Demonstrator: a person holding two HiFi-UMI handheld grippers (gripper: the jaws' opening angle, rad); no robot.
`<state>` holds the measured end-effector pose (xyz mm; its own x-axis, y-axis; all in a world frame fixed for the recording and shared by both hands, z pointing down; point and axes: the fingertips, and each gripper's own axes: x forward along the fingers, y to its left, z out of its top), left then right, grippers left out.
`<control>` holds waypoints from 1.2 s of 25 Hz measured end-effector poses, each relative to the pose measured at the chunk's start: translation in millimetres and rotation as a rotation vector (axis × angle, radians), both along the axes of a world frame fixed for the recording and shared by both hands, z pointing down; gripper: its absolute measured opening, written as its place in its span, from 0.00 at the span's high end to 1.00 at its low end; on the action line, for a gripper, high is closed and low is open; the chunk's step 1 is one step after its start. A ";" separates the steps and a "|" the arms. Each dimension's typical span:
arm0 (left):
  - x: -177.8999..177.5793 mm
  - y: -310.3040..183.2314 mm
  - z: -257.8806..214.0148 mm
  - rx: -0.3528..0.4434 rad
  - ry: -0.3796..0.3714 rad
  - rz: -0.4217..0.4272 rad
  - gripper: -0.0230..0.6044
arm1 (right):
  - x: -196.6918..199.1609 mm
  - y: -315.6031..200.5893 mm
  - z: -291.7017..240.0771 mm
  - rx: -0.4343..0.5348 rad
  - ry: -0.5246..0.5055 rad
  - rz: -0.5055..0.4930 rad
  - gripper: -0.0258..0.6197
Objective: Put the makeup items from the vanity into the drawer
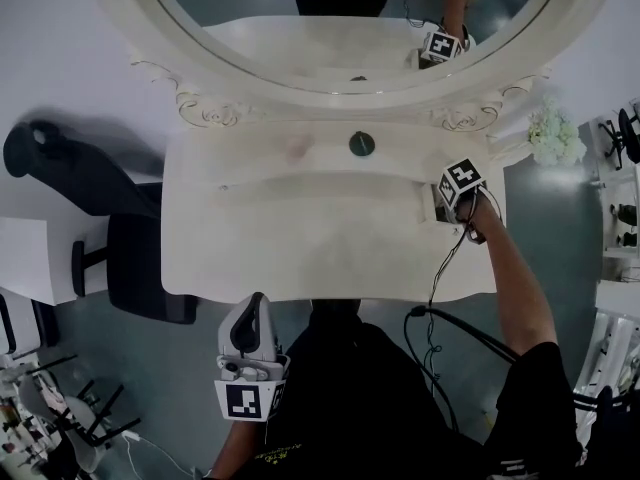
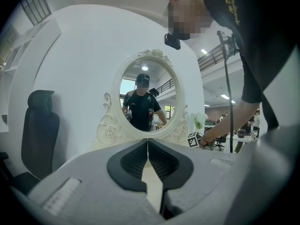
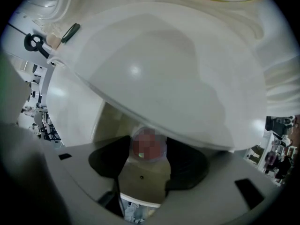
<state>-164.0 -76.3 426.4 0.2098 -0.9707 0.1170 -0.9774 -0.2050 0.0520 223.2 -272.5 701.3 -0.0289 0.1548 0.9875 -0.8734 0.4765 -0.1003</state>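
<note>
Left gripper (image 2: 148,149) pressed together, empty; right gripper (image 1: 447,202) spread around a round jar (image 3: 148,145) beneath the overhanging desk (image 1: 300,238); chair (image 1: 100,203) left.

Soft, even light from ceiling lights (image 2: 205,52) fills the room. In the head view the pale desk (image 1: 300,238) looks washed out, with faint shadows. Both gripper views bow strongly toward black, rounded corners; their foregrounds are blurred, and small glints mark the glossy white.
</note>
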 end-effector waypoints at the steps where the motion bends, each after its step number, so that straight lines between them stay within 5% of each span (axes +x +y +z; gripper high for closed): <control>1: 0.2 0.4 -0.3 0.001 0.001 0.001 0.93 | -0.1 0.2 0.3 -0.004 0.000 0.003 0.57; 6: 0.1 3.6 -2.9 0.010 0.000 0.006 0.93 | -3.6 -6.8 -6.3 0.031 -0.044 0.052 0.56; 14: -2.2 2.5 -21.1 0.066 0.007 0.013 0.93 | -27.9 -4.9 -89.5 0.325 -0.236 0.099 0.59; 22: 10.8 0.0 -41.2 0.135 0.001 0.059 0.93 | -88.3 19.6 -227.6 0.790 -0.466 0.061 0.68; 26: 17.8 -3.0 -66.6 0.236 0.009 0.082 0.93 | -116.3 39.5 -289.1 1.023 -0.580 0.051 0.74; 30: 19.4 4.3 -72.3 0.248 -0.005 0.087 0.93 | -126.4 63.7 -328.6 1.198 -0.609 0.068 0.82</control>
<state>-144.6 -72.0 354.1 0.2941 -0.9481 -0.1211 -0.9555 -0.2944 -0.0156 96.8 -208.8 372.7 -0.4818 -0.8075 0.3404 -0.8645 0.5016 -0.0337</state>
